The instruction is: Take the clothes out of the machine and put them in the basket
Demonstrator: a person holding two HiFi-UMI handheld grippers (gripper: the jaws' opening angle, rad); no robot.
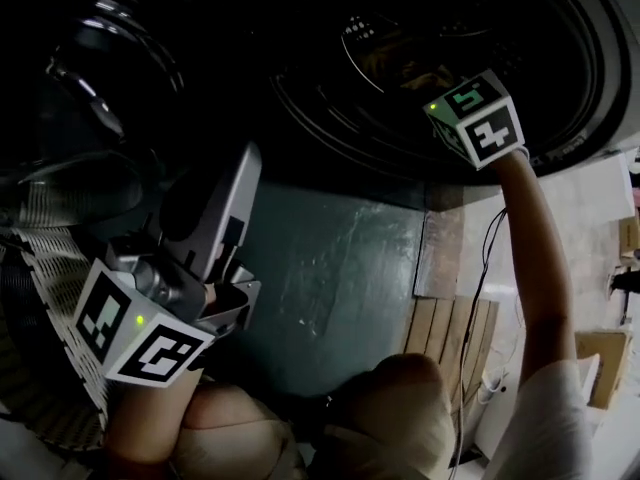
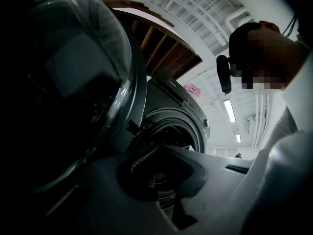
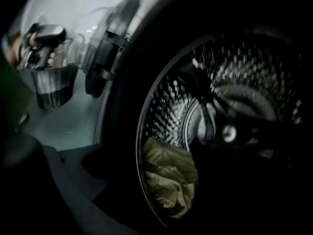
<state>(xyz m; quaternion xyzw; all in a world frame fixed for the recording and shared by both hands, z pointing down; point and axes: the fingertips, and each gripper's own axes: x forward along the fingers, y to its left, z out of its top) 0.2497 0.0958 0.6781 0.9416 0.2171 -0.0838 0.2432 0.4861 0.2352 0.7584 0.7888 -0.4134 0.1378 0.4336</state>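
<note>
The washing machine's drum [image 3: 220,106] stands open, and an olive cloth [image 3: 168,180] lies crumpled at its lower left rim. My right gripper [image 1: 415,73] reaches into the dark opening behind its marker cube [image 1: 478,118]. Its jaws are open and nothing shows between them. The cloth is ahead of them, untouched. My left gripper [image 1: 220,173] hangs low at the left beside the white mesh basket [image 1: 45,258], pointing up toward the machine. I see nothing in its jaws, and darkness hides how wide they stand. The basket [image 3: 54,84] also shows far left in the right gripper view.
The round glass door [image 1: 110,58] is swung open at the upper left, above the basket. Green floor [image 1: 340,268] lies in front of the machine, with a wooden pallet [image 1: 440,338] to the right. My knees [image 1: 400,408] are at the bottom, and a cable [image 1: 480,298] runs down the pallet.
</note>
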